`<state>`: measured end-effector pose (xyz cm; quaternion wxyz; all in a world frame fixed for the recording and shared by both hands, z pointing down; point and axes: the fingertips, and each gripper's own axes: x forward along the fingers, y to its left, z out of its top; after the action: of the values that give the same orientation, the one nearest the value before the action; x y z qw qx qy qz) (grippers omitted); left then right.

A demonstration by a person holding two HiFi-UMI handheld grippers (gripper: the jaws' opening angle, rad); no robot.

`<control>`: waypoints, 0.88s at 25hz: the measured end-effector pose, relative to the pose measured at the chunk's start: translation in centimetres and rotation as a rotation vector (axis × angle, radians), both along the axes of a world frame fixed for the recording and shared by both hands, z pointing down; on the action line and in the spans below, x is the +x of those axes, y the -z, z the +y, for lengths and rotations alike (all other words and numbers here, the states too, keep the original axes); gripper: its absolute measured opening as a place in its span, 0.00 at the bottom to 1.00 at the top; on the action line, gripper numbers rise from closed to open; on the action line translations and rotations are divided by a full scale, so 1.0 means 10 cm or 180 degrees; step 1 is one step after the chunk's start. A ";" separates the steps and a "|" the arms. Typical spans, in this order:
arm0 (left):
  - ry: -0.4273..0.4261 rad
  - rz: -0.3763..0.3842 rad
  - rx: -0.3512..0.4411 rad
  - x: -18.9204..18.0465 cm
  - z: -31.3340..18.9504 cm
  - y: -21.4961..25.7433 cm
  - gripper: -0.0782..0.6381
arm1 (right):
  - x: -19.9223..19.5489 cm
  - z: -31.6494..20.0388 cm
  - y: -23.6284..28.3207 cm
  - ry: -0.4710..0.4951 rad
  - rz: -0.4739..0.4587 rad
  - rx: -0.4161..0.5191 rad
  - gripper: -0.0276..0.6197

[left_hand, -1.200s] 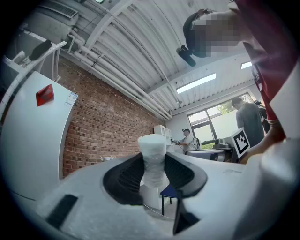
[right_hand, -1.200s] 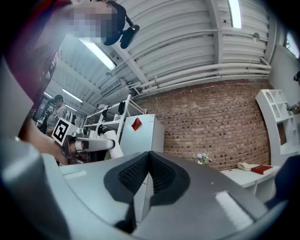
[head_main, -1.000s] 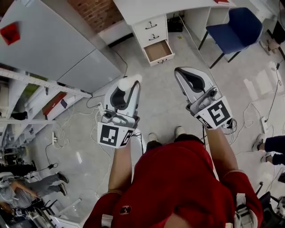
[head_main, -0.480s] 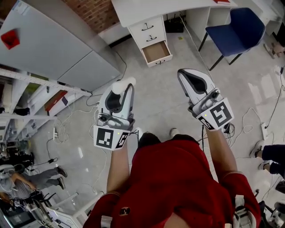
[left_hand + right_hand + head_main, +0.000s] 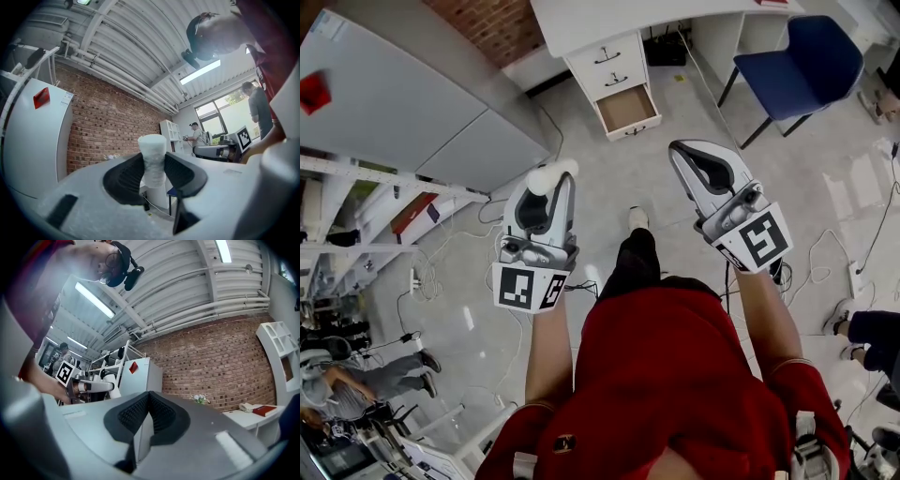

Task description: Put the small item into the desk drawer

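My left gripper (image 5: 549, 180) is held up in front of me, shut on a small white foam-like cylinder (image 5: 546, 175). In the left gripper view the cylinder (image 5: 153, 158) stands upright, pinched between the two black pads (image 5: 126, 176), its top above the jaws. My right gripper (image 5: 688, 152) is beside it at the right, its jaws closed together with nothing between them; its black pads (image 5: 161, 416) meet at the tips. The white desk's drawer stack (image 5: 615, 67) is ahead on the floor, and its bottom drawer (image 5: 629, 109) is pulled out and shows a bare brown inside.
A blue chair (image 5: 801, 56) stands right of the drawers under the desk (image 5: 609, 14). A large grey-white cabinet (image 5: 403, 103) and shelving (image 5: 356, 216) fill the left. Cables (image 5: 853, 234) lie on the floor. Other people stand at the lower left (image 5: 366, 380) and right edge (image 5: 872, 328).
The person has stepped forward: one leg and shoe now swing out between the grippers. The left gripper has drifted slightly left, still holding the cylinder. The right gripper has hardly moved.
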<state>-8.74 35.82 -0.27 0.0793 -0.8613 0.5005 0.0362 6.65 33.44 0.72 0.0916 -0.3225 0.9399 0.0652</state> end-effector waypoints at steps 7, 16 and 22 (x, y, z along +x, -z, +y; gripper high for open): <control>-0.0012 0.0070 0.0050 -0.15 -0.82 -0.18 0.30 | -0.09 -0.67 -0.09 -0.0055 0.0240 0.0001 0.06; -0.0139 -0.0066 -0.0116 -0.32 -2.27 -0.48 0.30 | -0.32 -2.15 -0.21 -0.0176 0.0270 -0.0071 0.06; -0.0328 -0.0104 -0.0323 -0.36 -3.11 -0.72 0.30 | -0.43 -2.98 -0.45 -0.0263 0.0346 -0.0207 0.06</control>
<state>-12.38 4.72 6.91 0.0417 -0.8893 0.4553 0.0008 2.37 3.68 5.20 0.0272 -0.3597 0.9310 0.0558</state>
